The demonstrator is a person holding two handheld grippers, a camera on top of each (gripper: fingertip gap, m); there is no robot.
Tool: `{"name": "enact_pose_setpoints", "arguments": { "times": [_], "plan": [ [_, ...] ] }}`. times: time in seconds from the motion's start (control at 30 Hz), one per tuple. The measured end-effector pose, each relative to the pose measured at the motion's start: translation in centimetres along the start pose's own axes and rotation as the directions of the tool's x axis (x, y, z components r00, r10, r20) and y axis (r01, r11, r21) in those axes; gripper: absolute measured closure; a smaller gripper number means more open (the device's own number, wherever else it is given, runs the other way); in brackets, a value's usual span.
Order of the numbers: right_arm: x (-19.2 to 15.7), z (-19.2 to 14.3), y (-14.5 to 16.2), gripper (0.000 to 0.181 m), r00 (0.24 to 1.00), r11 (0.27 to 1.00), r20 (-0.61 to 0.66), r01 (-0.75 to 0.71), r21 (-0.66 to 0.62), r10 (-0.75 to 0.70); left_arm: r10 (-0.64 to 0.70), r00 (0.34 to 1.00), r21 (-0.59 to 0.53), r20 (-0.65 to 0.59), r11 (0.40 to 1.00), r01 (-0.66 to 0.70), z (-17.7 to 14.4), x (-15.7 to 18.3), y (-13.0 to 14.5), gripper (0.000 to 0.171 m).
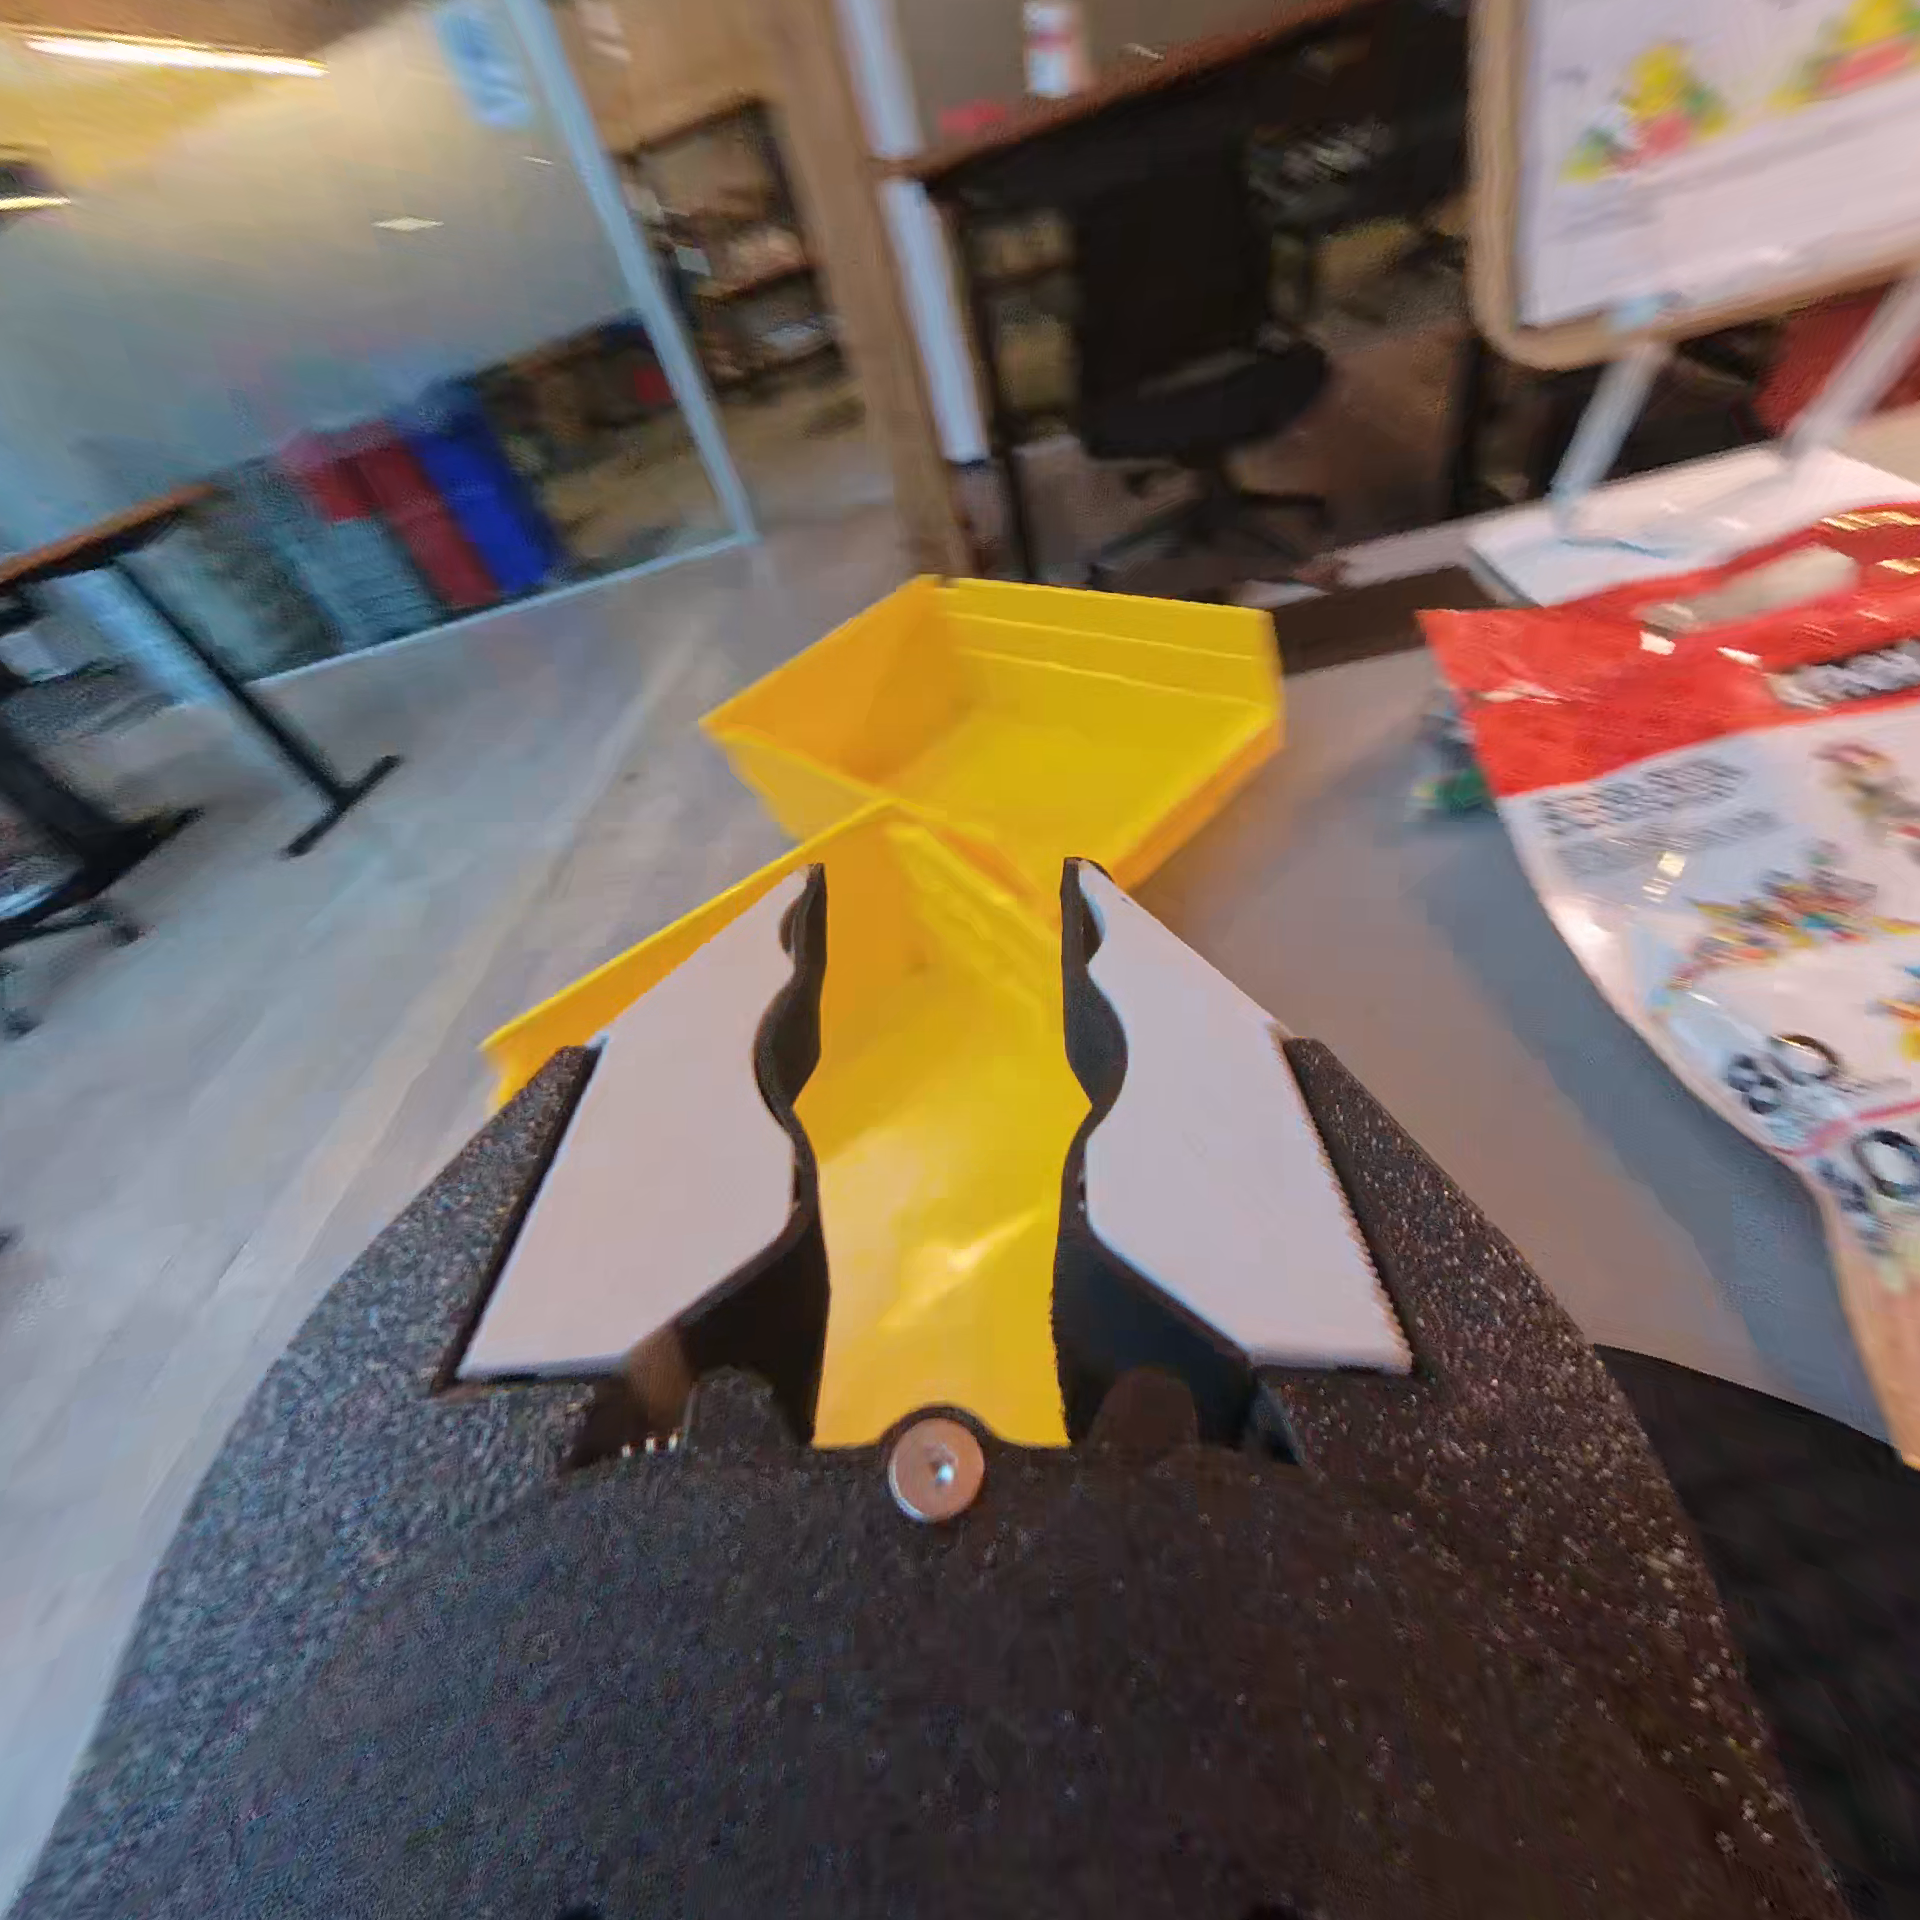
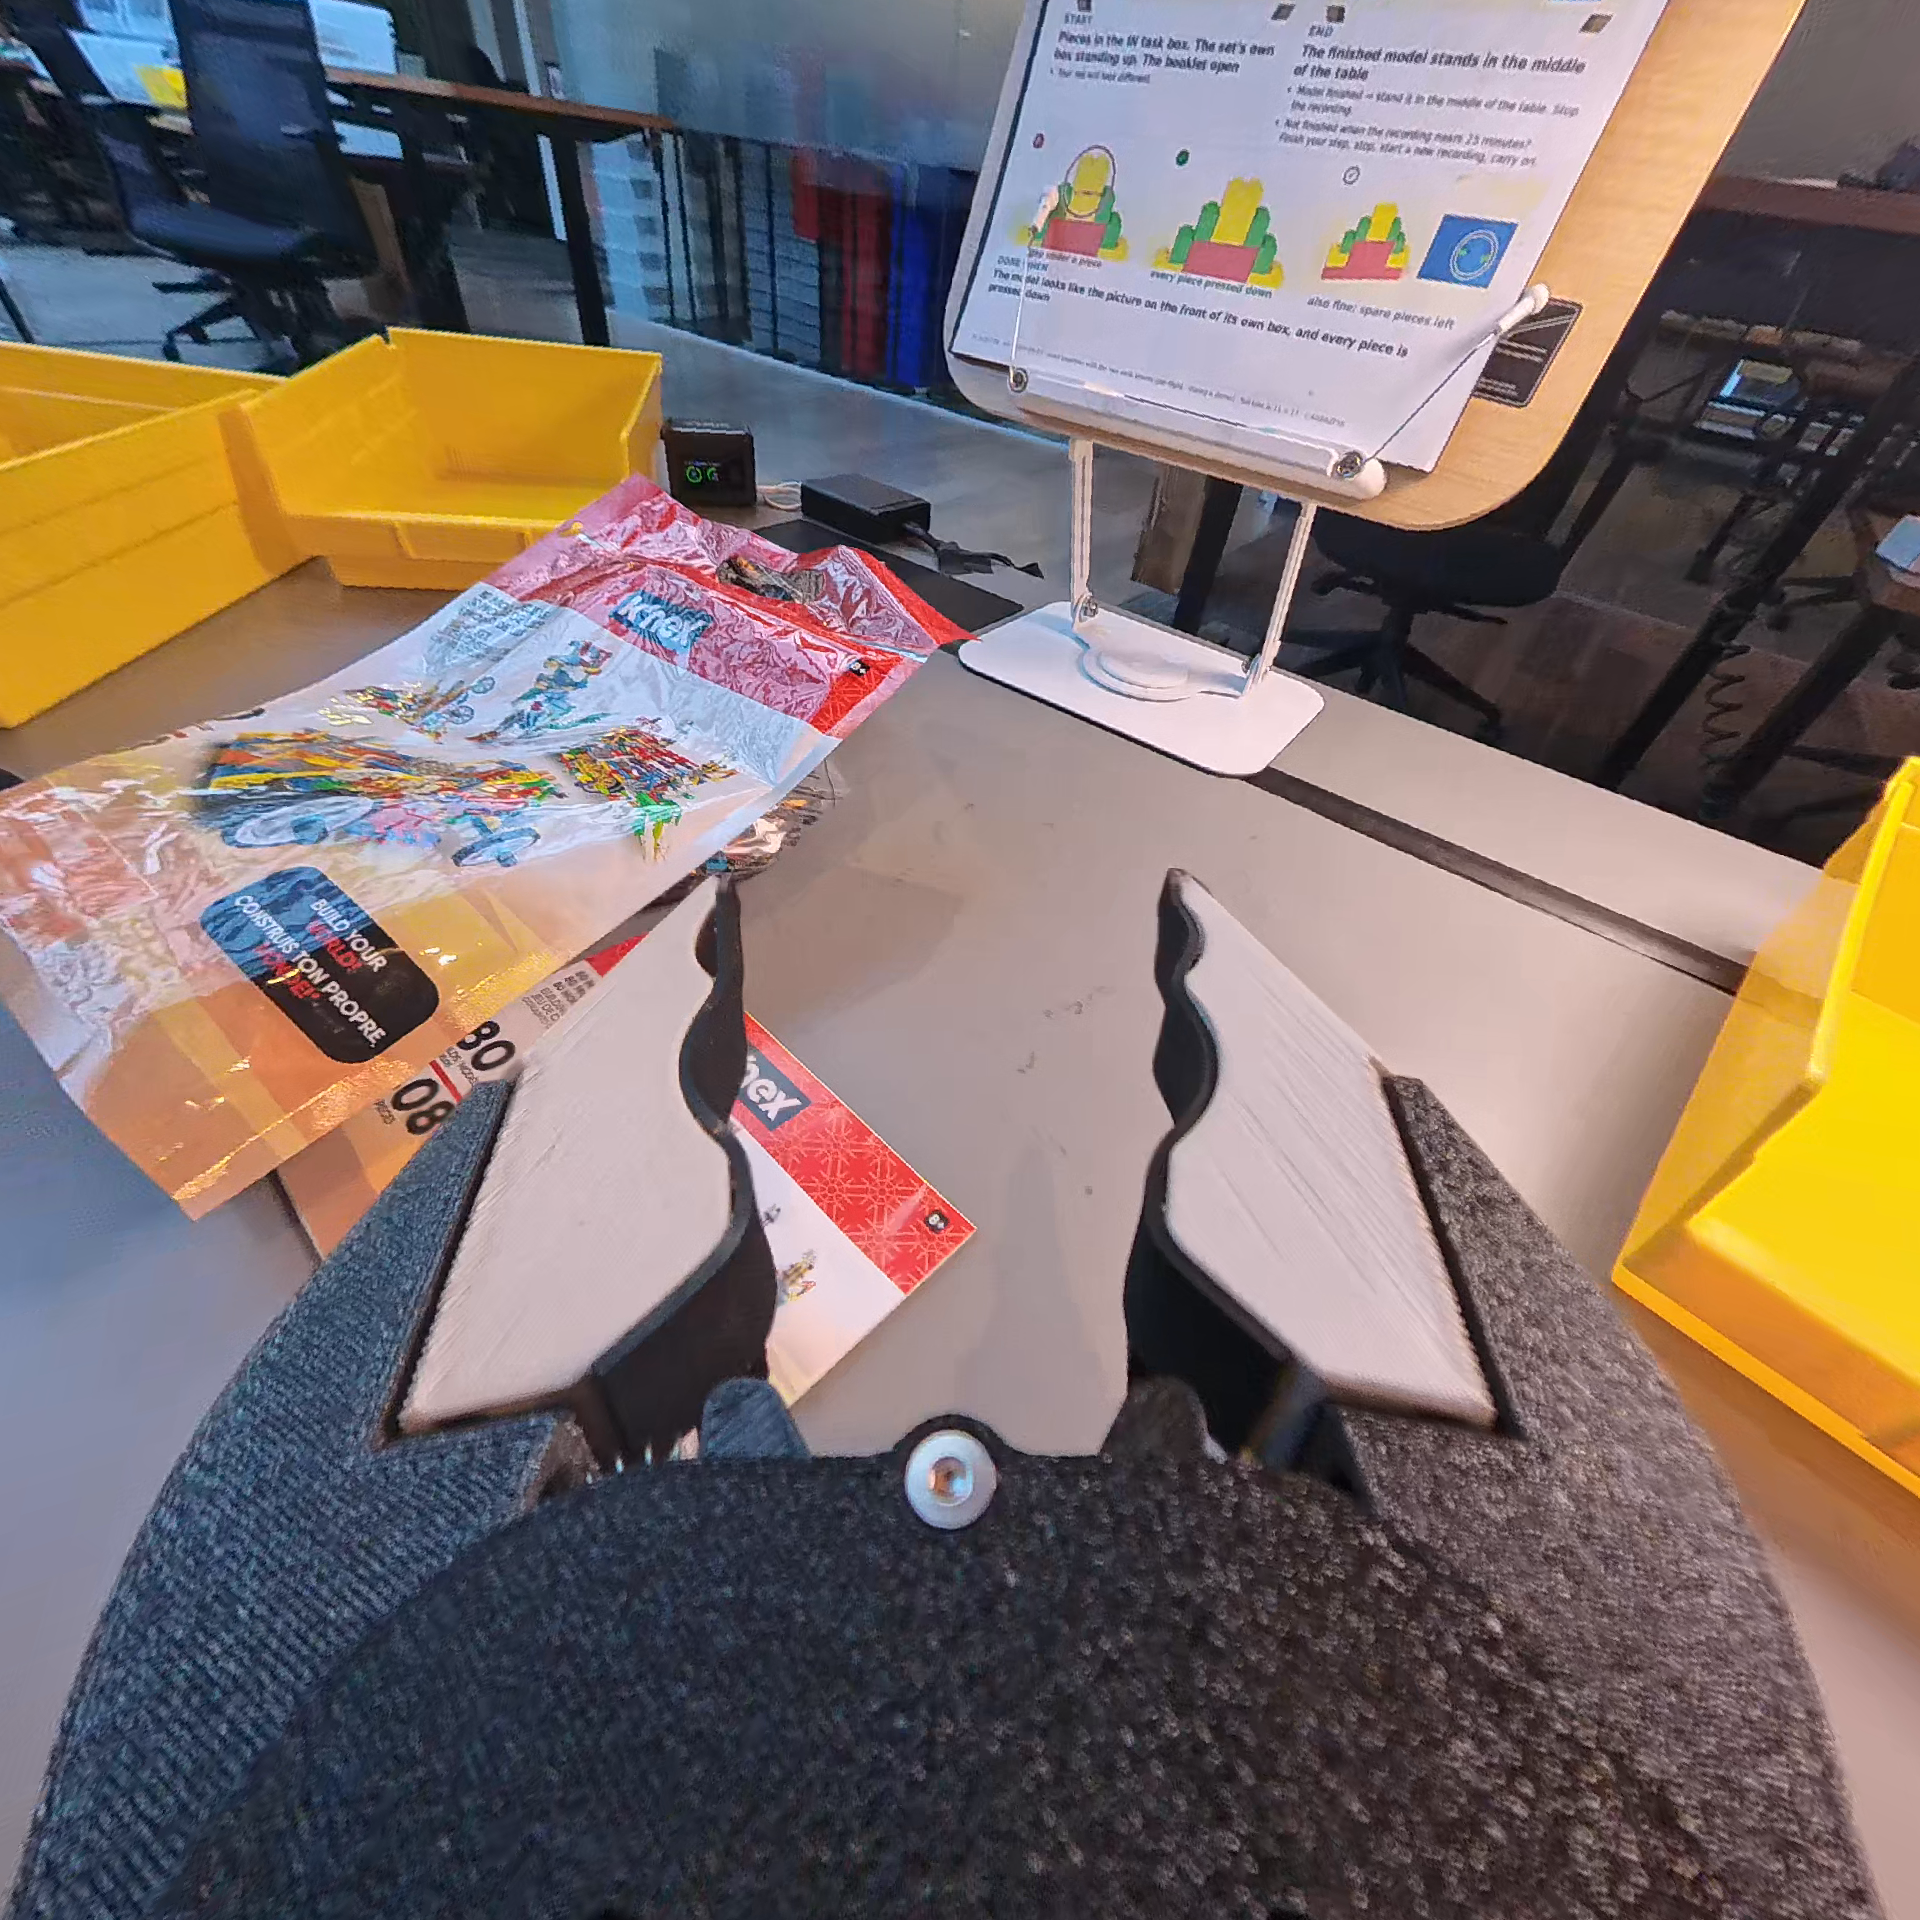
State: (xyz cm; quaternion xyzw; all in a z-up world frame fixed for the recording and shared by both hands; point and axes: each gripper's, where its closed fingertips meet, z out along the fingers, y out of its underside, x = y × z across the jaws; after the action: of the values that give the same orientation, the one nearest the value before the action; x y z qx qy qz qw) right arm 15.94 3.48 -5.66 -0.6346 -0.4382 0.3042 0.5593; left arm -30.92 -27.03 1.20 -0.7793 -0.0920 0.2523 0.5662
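Note:
My left gripper [image 1: 943,878] is open and empty, hovering over a near yellow bin [image 1: 914,1143] at the table's left edge. A second yellow bin [image 1: 997,727] stands just beyond it. My right gripper [image 2: 945,894] is open and empty above the grey table [image 2: 987,997]. A printed booklet [image 2: 831,1195] lies under its left finger. A crinkled plastic toy bag [image 2: 416,810] lies to the left of it; it also shows in the left wrist view [image 1: 1714,831]. A few small pieces [image 1: 1449,790] peek out beside the bag.
A white stand holds an instruction sheet [image 2: 1278,208] at the table's far side. Yellow bins stand at the left [image 2: 436,457] and at the right edge [image 2: 1808,1195]. A small black device [image 2: 712,462] and a black adapter [image 2: 868,499] sit behind the bag. Office chairs and desks lie beyond.

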Motion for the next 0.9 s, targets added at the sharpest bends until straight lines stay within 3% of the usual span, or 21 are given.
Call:
{"name": "enact_pose_setpoints", "arguments": {
  "times": [0.1,0.23,0.33,0.37,0.4,0.43,0.6,0.7,0.9],
  "plan": [
    [-0.5,0.1,-0.4,0.102,1.000,1.000,0.010,0.015,0.017,-0.015,0.183,0.942,-0.194,-0.282,0.951,-0.242,9.0,6.2,-0.2,0.122],
    [-0.8,0.0,0.0,0.102,0.999,0.999,0.003,0.034,0.017,-0.034,0.301,0.835,-0.451,-0.461,0.731,-0.513,21.4,9.3,6.1,0.115],
    [-0.2,-0.2,0.7,0.102,0.999,0.999,-0.017,0.042,0.001,-0.042,0.332,0.774,-0.562,-0.539,0.542,-0.625,27.5,9.6,11.3,0.112],
    [0.2,-0.2,0.9,0.102,0.999,0.999,-0.027,0.047,-0.007,-0.047,0.324,0.742,-0.575,-0.587,0.478,-0.664,28.3,9.8,12.7,0.117],
    [0.6,-0.2,1.2,0.103,0.998,0.998,-0.035,0.053,-0.017,-0.053,0.300,0.716,-0.562,-0.631,0.460,-0.688,28.8,10.3,13.1,0.140],
    [1.0,-0.3,1.4,0.103,0.998,0.998,-0.041,0.055,-0.024,-0.056,0.275,0.714,-0.560,-0.644,0.466,-0.685,29.2,10.6,12.8,0.147],
    [1.9,0.3,1.6,0.105,1.000,1.000,-0.014,-0.003,-0.003,0.003,0.301,0.648,-0.593,-0.699,0.263,-0.761,29.0,6.6,13.7,0.149],
    [1.7,0.8,1.9,0.105,1.000,1.000,0.002,-0.022,0.001,0.022,0.289,0.643,-0.619,-0.710,0.179,-0.764,28.3,3.1,13.9,0.149],
    [1.7,1.2,2.9,0.107,1.000,1.000,-0.003,-0.007,-0.021,0.006,0.372,0.522,-0.540,-0.768,0.065,-0.839,28.4,-3.2,13.7,0.146]
  ]
}}
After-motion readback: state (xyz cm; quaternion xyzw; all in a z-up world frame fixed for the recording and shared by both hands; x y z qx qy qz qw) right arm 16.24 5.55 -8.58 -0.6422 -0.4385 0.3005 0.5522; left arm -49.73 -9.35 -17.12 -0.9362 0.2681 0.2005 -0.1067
